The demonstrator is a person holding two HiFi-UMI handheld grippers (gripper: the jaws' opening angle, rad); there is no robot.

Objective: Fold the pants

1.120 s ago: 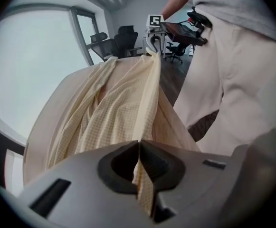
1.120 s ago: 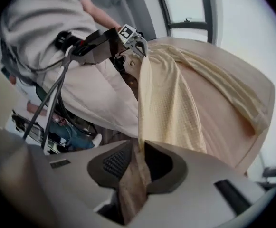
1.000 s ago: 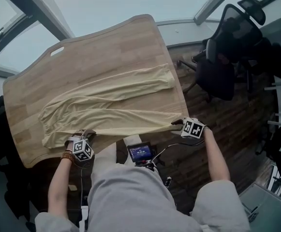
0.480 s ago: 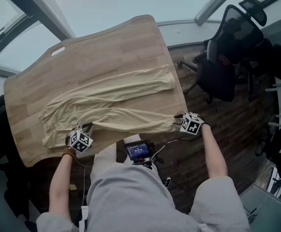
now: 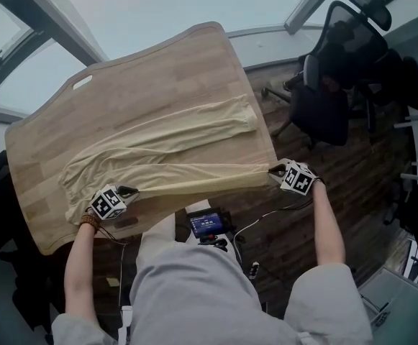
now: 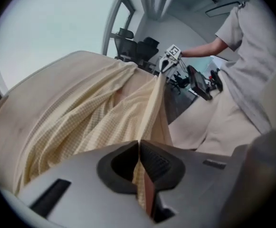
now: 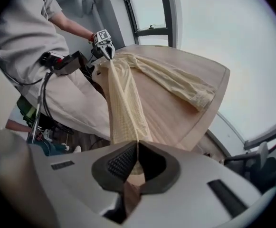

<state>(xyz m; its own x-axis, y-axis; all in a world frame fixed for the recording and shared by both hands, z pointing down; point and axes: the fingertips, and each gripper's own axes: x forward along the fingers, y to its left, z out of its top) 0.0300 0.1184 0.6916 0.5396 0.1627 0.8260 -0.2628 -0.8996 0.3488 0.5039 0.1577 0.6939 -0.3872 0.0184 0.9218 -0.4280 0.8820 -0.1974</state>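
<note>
Pale yellow pants [image 5: 187, 131] lie on the wooden table [image 5: 144, 70]. The far leg rests flat on the wood. The near leg [image 5: 194, 183] is stretched straight along the table's front edge between my two grippers. My left gripper [image 5: 131, 190] is shut on the cloth near the waist end, and fabric [image 6: 80, 122] runs out from its jaws [image 6: 138, 148] towards the right gripper [image 6: 164, 63]. At the table's right corner my right gripper [image 5: 273, 169] is shut on the leg's hem; the cloth [image 7: 123, 103] comes straight out of its jaws [image 7: 137, 148] towards the left gripper [image 7: 107, 49].
A black office chair [image 5: 331, 85] stands on the floor right of the table. A small device with a lit screen [image 5: 207, 225] and cables hangs at the person's waist below the table edge. A handle slot [image 5: 81, 83] is cut in the table's far left corner.
The right gripper shifted right and closed on the leg's end. The left gripper moved left and up. The near leg went from slack to stretched straight.
</note>
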